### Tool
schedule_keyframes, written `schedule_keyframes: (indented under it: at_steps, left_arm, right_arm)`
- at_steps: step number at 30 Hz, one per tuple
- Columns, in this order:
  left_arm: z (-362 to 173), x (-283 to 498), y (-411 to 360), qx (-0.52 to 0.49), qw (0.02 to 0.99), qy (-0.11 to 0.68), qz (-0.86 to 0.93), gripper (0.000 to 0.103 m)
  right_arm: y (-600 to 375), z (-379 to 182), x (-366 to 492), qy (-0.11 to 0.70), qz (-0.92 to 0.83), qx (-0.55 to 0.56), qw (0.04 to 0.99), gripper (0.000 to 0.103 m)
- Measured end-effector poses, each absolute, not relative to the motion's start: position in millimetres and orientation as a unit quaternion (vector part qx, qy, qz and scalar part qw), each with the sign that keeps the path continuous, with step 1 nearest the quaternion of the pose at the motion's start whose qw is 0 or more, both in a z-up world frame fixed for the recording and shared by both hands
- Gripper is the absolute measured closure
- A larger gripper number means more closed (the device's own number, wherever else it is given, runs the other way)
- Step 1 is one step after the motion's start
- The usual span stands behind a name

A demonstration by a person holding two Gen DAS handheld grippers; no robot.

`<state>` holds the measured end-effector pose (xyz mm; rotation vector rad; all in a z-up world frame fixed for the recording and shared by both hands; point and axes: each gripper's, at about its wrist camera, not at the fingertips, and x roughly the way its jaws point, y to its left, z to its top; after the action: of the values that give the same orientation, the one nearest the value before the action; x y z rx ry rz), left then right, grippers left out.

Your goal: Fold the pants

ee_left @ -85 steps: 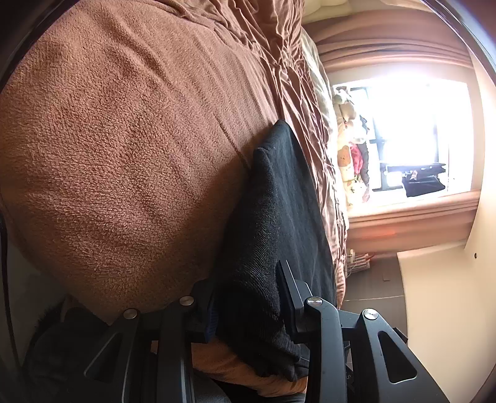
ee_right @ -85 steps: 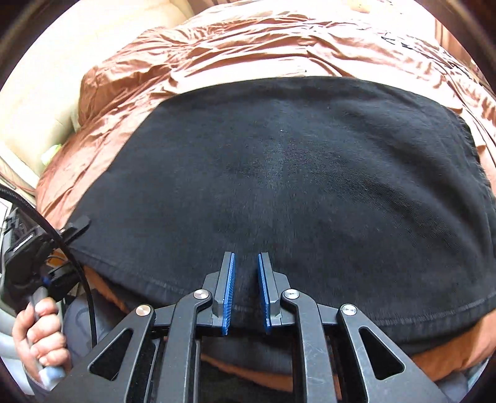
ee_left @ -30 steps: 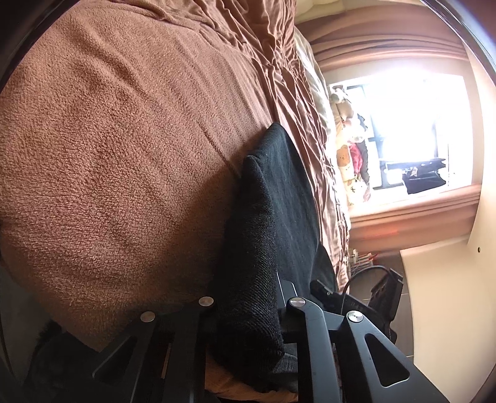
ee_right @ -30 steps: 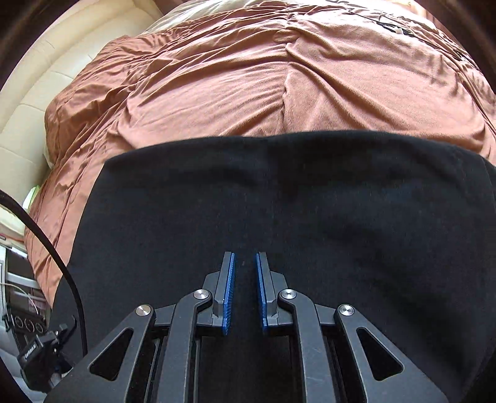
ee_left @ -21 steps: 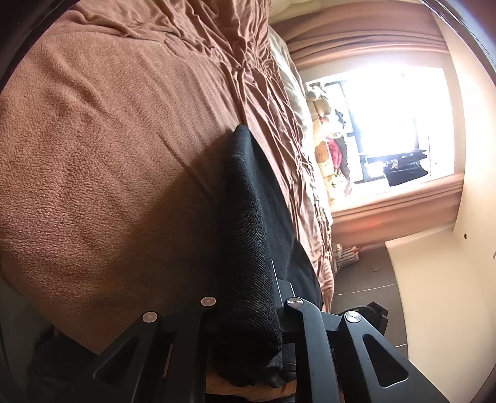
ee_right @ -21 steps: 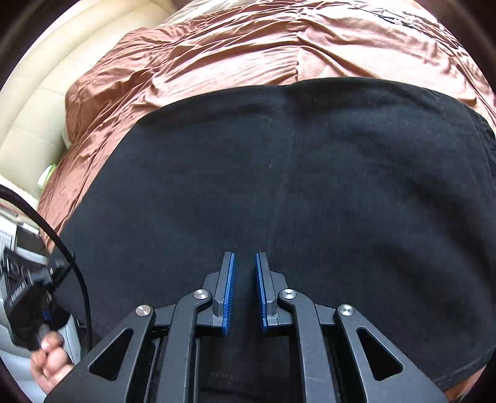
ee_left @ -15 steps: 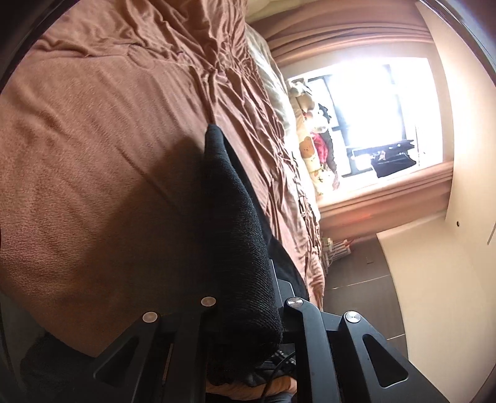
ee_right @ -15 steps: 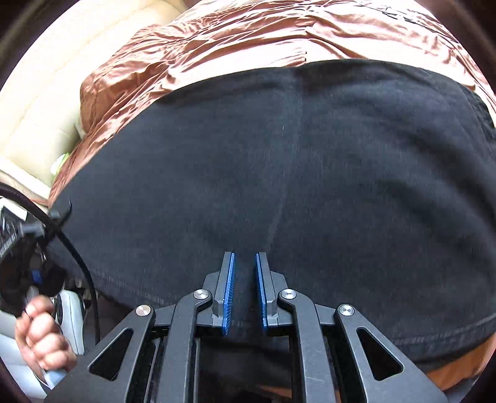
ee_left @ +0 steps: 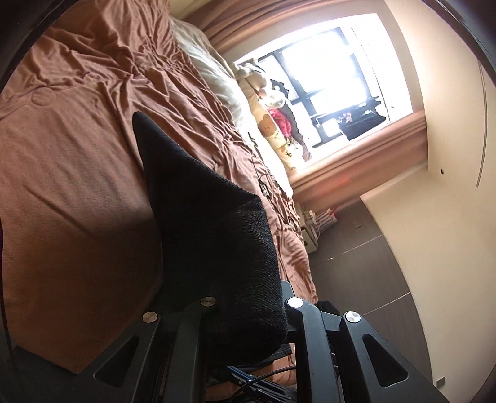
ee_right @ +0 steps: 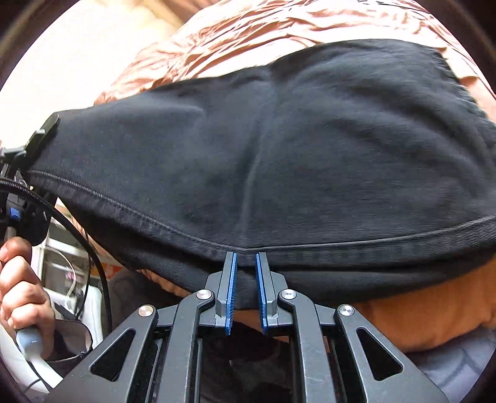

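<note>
The black pants (ee_right: pixel 279 148) lie folded across a brown bedspread (ee_right: pixel 279 24), hem seam toward me. My right gripper (ee_right: pixel 246 257) has its blue-padded fingers (ee_right: pixel 232 285) closed narrowly on the near hem edge. In the left wrist view, my left gripper (ee_left: pixel 248 297) is shut on a thick bunched end of the pants (ee_left: pixel 210 223), which rises off the bed (ee_left: pixel 62 173); its fingertips are hidden by the cloth. That gripper also shows in the right wrist view (ee_right: pixel 28 173), held by a hand at the pants' left corner.
A bright window (ee_left: pixel 328 74) with stuffed toys (ee_left: pixel 272 124) on the sill stands beyond the bed. A pale pillow (ee_left: pixel 210 71) lies by the wall. Dark floor (ee_left: pixel 356 263) and a small rack (ee_left: pixel 316 220) lie right of the bed. A black cable (ee_right: pixel 93 248) hangs at left.
Both grippers have drawn back and lifted the near edge of the pants. The hem seam now shows at the right fingertips. The left view has swung toward the window.
</note>
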<state>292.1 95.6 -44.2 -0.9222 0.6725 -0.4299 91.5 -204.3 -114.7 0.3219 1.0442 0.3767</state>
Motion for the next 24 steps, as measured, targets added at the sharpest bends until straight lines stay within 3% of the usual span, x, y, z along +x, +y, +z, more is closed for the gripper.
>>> schedule_keyframes:
  at_steps: [11, 24]
  left_arm:
    - [-22.2, 311.0, 23.8, -0.388, 0.827, 0.335, -0.233, 0.089]
    - [-28.7, 331.6, -85.1, -0.314, 0.825, 0.388, -0.265, 0.089]
  right_arm:
    - [-312.0, -74.5, 54.7, 0.416, 0.151, 0.223, 0.868, 0.093]
    - [-389.5, -88.8, 5.3, 0.384, 0.126, 0.290, 0.867, 0.093]
